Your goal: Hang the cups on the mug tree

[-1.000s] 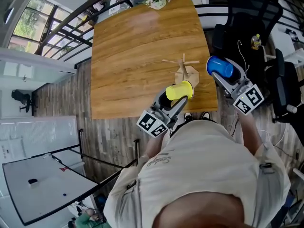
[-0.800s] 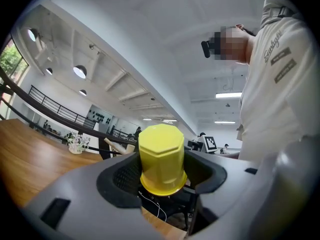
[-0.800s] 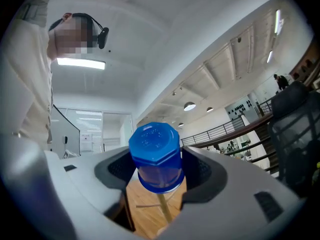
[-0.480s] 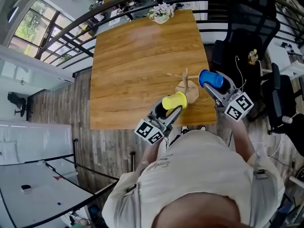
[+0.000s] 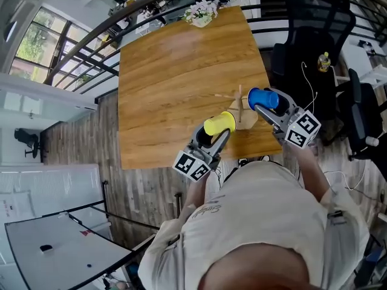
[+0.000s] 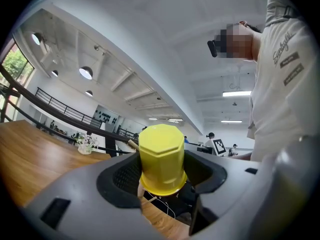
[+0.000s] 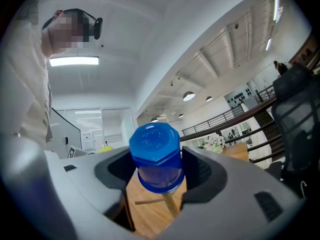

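1. Cups are both in the air. Our left gripper [image 5: 213,136] is clamped on the yellow cup [image 5: 219,125], and our right gripper [image 5: 270,109] is clamped on the blue cup [image 5: 261,98]. They sit one on each side of the mug tree [image 5: 240,106], which stands close to the near edge of the worktop [image 5: 169,71]. No cup hangs on the tree yet.
2. Handles are our first worry. Neither cup's handle shows in any view, so we cannot tell which way it faces. If a handle is turned away from its peg, we think the cup wall would strike the peg instead of threading onto it.
3. Tipping is the second. The tree looks slim and light on a small base. A sideways shove from a cup or gripper could topple it or slide it toward the worktop's near edge.
4. Crowding is the third. Both cups are near the stem at once, and the blue one hides part of the pegs in the head view. If we bring both in together, they may knock into each other or the same peg, so one at a time seems safer.
5. Early release is the last. If we open a gripper before the handle sits fully over a peg, the cup would probably drop onto the worktop and roll off.
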The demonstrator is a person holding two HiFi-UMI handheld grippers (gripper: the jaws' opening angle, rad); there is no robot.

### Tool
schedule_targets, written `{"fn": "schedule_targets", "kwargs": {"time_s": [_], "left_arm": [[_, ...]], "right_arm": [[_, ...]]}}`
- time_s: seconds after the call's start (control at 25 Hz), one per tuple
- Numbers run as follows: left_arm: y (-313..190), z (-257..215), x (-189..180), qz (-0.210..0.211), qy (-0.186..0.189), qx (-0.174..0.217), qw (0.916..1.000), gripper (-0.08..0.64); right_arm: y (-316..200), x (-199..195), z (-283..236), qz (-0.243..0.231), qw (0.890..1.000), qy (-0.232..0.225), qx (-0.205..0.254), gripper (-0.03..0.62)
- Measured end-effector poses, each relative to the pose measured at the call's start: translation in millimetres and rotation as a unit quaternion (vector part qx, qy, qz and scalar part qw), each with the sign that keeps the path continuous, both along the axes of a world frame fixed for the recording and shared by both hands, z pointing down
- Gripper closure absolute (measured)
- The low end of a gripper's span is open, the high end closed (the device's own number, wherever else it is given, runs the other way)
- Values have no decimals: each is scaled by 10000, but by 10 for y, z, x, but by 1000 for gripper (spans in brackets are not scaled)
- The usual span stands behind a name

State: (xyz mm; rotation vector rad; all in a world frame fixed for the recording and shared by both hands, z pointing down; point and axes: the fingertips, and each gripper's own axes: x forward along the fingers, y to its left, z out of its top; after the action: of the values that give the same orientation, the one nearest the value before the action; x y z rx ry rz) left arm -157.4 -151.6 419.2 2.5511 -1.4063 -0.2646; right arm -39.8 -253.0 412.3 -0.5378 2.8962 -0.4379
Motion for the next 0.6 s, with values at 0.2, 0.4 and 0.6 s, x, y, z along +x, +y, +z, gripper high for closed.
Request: {"fn": "schedule_targets", "kwargs": {"time_s": [0.2,0.4,0.6], "left_arm": [[19,22,-82,-134,-20,-21,9999,290],[91,6,-169,-259,-66,-19,9996,290],[216,54,-210,-413,-70,-155,9990,290]], "right_arm": [[12,-68,109,-120,9998,46,-122,319],[22,-174,226,-247,9995,116,-173,319],[11,-193,332,-288,9992,97,-264,319]]}}
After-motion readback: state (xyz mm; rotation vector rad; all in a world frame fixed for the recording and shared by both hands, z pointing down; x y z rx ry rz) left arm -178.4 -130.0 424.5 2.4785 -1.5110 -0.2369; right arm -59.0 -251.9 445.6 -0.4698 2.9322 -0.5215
